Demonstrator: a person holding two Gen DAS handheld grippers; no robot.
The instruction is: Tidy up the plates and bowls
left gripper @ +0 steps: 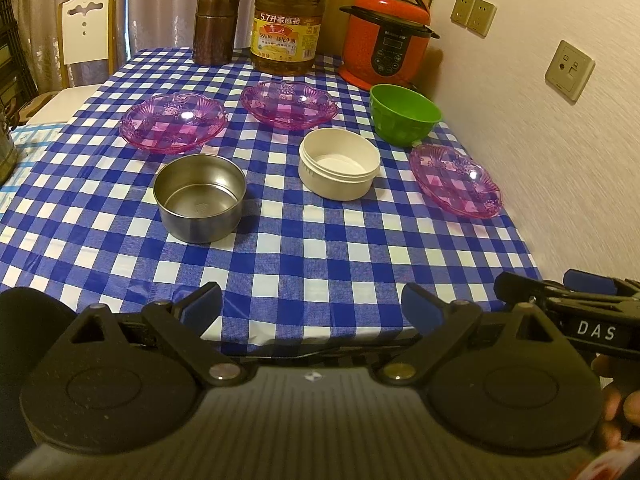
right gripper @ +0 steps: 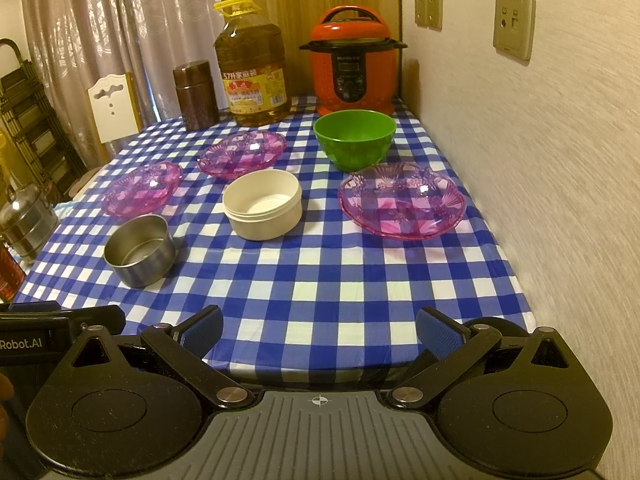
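Three pink see-through plates lie apart on the blue checked tablecloth: one at the left (left gripper: pixel 174 122) (right gripper: pixel 142 188), one in the middle back (left gripper: pixel 289 105) (right gripper: pixel 242 154), one by the wall (left gripper: pixel 456 178) (right gripper: pixel 402 200). A steel bowl (left gripper: pixel 200 198) (right gripper: pixel 140 256), a white bowl (left gripper: pixel 339 168) (right gripper: pixel 262 204) and a green bowl (left gripper: pixel 404 114) (right gripper: pixel 354 138) stand upright and empty. My left gripper (left gripper: pixel 312 308) hangs open over the table's near edge. My right gripper (right gripper: pixel 320 332) is open too, equally far back, with nothing between its fingers.
At the back stand a brown canister (left gripper: pixel 214 28), a big oil bottle (left gripper: pixel 288 20) and a red pressure cooker (left gripper: pixel 386 38). A wall (right gripper: pixel 540 180) runs along the table's right side. A white chair (left gripper: pixel 86 34) and a steel pot (right gripper: pixel 24 220) are at the left.
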